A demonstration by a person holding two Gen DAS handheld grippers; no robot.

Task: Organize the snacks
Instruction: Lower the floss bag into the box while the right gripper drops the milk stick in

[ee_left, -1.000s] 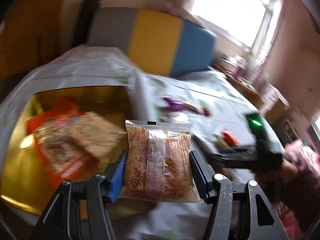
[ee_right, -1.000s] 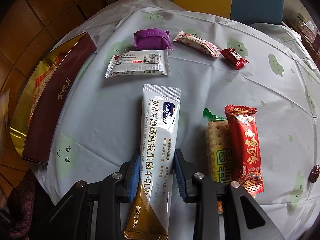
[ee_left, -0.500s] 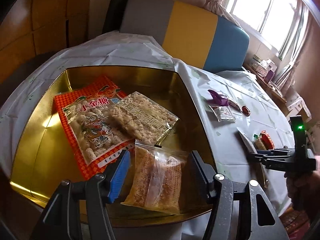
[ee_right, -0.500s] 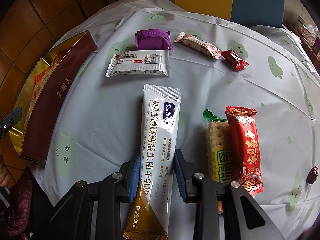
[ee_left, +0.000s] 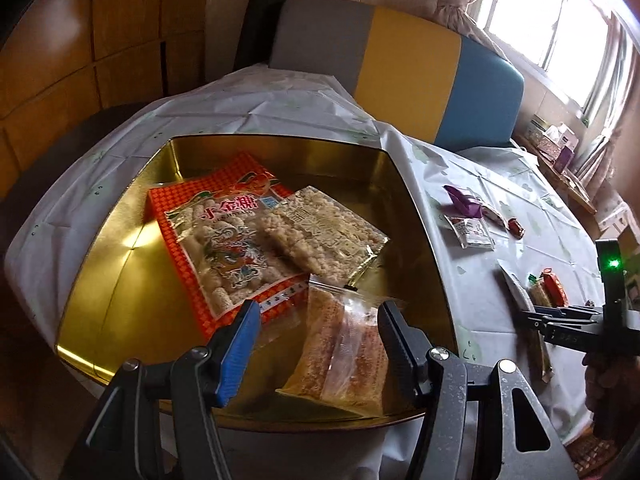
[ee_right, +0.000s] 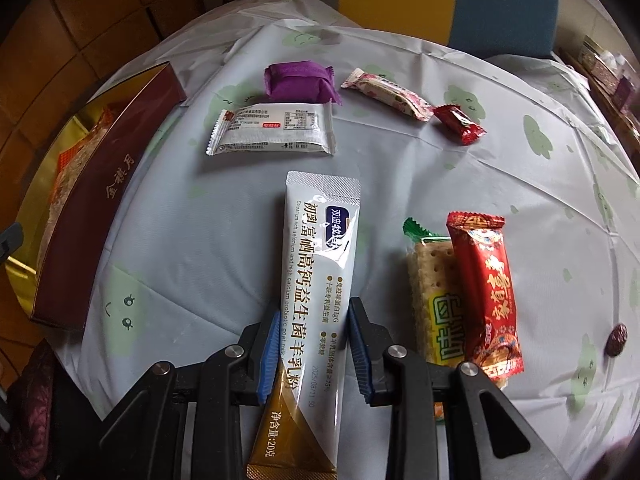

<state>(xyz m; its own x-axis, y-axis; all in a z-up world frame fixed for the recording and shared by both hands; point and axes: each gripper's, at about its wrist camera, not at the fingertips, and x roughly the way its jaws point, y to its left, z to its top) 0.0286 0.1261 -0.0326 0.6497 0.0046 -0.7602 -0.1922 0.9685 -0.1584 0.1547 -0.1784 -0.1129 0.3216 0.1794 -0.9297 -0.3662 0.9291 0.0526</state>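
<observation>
Left wrist view: the left gripper (ee_left: 316, 344) hangs over the near edge of the gold tin (ee_left: 104, 280), its jaws spread wide. Between them, touching neither clearly, a clear packet of golden crumb snack (ee_left: 340, 356) lies inside the tin at 6 o'clock. At 11 o'clock from it sits an orange-red bag (ee_left: 216, 240), with a puffed-rice packet (ee_left: 328, 236) overlapping that bag's right side.

Right wrist view: the right gripper (ee_right: 314, 350) has its jaws pressed against both edges of a long white stick sachet (ee_right: 316, 280) lying on the tablecloth (ee_right: 180, 240). A cracker pack (ee_right: 436, 300) and red wrapper (ee_right: 486, 292) lie at 3 o'clock of the sachet, touching each other. At 12 o'clock rests a white packet (ee_right: 272, 130), with a purple packet (ee_right: 300, 82) just beyond. The tin's maroon wall (ee_right: 104, 200) stands at 9 o'clock.
</observation>
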